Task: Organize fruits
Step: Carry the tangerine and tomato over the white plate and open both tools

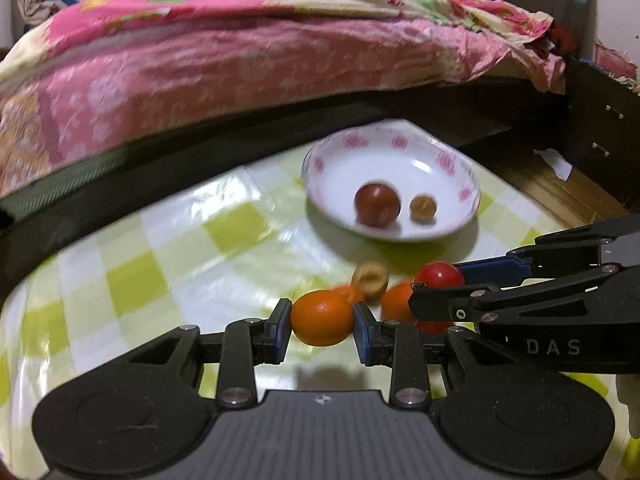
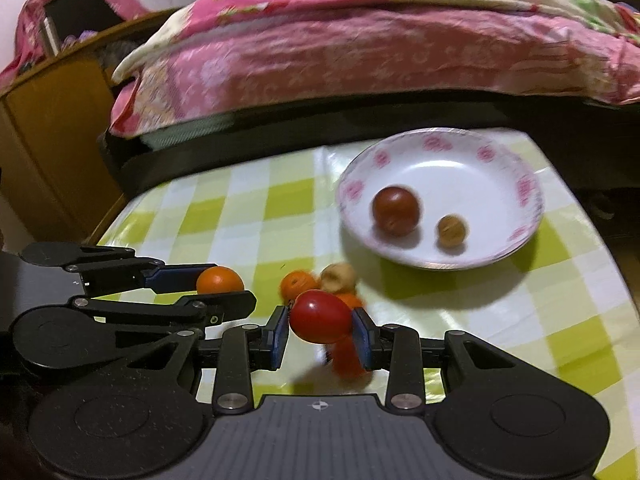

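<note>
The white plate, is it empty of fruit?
No, the white plate holds a dark red tomato and a small brown fruit.

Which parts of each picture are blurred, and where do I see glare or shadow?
Left wrist view: the bedspread and plate smear with motion, while the orange in the left gripper stays sharp; glare streaks the checked tablecloth. Right wrist view: the loose fruits blur, the red tomato is crisp, and the plate casts a dark shadow.

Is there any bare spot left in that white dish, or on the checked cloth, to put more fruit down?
The white pink-patterned dish has bare room behind the dark red fruit and small brown fruit. The green-checked cloth lies bare left of it. Crowded: loose fruits beside both grippers.
</note>
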`<state>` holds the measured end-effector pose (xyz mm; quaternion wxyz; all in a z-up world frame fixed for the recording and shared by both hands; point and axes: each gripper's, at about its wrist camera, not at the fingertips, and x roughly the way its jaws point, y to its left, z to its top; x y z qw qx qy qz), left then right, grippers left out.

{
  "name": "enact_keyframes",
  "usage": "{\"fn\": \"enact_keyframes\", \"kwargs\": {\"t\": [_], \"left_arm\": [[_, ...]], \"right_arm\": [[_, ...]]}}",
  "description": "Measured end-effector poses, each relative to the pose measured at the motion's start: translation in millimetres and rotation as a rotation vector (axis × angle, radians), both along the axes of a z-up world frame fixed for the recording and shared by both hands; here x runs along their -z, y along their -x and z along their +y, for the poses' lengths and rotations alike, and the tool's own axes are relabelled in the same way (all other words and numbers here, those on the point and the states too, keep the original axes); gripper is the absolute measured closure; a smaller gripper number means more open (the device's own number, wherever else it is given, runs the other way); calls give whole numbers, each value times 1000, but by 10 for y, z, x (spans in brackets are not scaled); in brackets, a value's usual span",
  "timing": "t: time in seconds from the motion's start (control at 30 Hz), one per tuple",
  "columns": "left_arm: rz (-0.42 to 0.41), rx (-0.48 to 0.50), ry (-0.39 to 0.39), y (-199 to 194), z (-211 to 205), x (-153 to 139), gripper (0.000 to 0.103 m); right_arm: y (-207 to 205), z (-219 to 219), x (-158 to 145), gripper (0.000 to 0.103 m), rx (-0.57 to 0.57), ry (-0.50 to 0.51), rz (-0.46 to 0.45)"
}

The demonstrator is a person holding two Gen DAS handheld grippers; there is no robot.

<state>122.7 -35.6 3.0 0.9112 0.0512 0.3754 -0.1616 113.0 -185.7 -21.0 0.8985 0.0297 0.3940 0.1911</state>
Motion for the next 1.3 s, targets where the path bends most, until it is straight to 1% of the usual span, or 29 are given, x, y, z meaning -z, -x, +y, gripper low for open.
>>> {"fn": "enact_keyframes", "kwargs": {"t": [0.17,0.33,0.5,0.67,0.83,1.0,1.3], "left_arm": [[-39,13,4,-269,-184,-79,63],[-70,11,5,-618,-335,-136,64],[-93,16,-15,-909,-457,-113,64],[-94,31,-31,-1125,-551,-48,64],[-82,37,-31,-1242,-624,45,64],[-65,24,-26,-1286,-613,120,64],[-59,23,-27,-1294,-587,156,63]], "right_arm": [[-147,-165,-92,72,63,5,-40],[-421,-283,-165,72,125,9,-80],[-700,-396,-180,72,154,24,-108],[-917,-480,-130,72,176,16,-103],[-1030,-558,-39,71,192,9,-82],[-1102,-582,38,69,196,-6,-59],[-1112,-543,64,68,194,4,-67]]}}
